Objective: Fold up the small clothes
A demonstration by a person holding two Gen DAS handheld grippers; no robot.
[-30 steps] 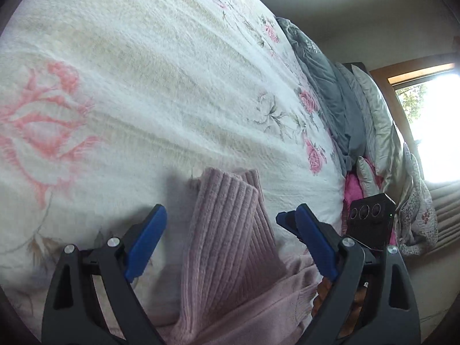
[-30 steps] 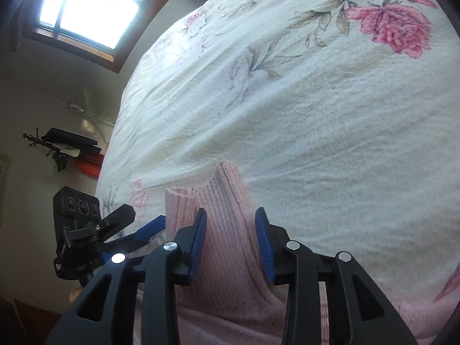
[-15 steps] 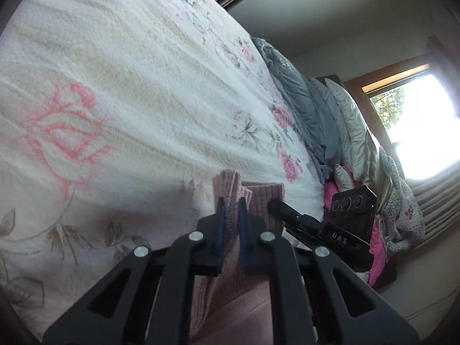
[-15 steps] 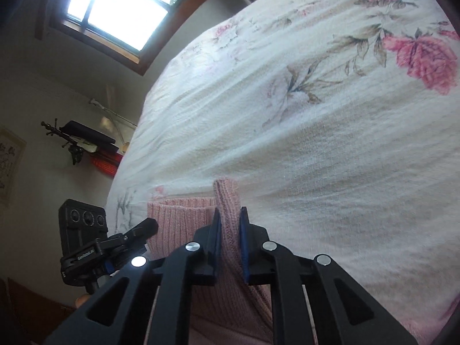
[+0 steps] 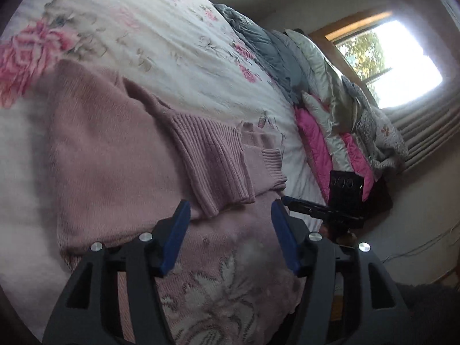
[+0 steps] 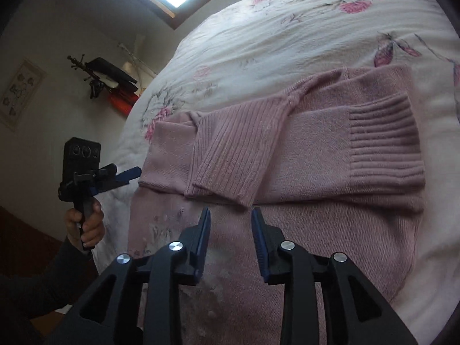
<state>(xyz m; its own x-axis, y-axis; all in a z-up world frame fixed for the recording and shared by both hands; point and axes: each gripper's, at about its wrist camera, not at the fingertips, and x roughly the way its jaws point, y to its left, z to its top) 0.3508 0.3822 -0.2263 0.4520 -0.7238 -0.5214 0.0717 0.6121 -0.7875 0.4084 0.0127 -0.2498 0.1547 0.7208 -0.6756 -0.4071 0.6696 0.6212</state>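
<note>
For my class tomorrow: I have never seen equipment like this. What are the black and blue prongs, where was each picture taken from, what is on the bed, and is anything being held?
No robot here: a person holds one hand-held gripping tool in each hand. Each tool carries a wide-angle camera looking along its two blue-padded fingers. One picture comes from the left tool, the other from the right tool, which also shows the left tool in the person's hand. On the floral bedspread lies a pink sweater with both ribbed sleeves folded across its body. Pillows and bedding are piled along the far side of the bed. Both tools are open and hold nothing.
</note>
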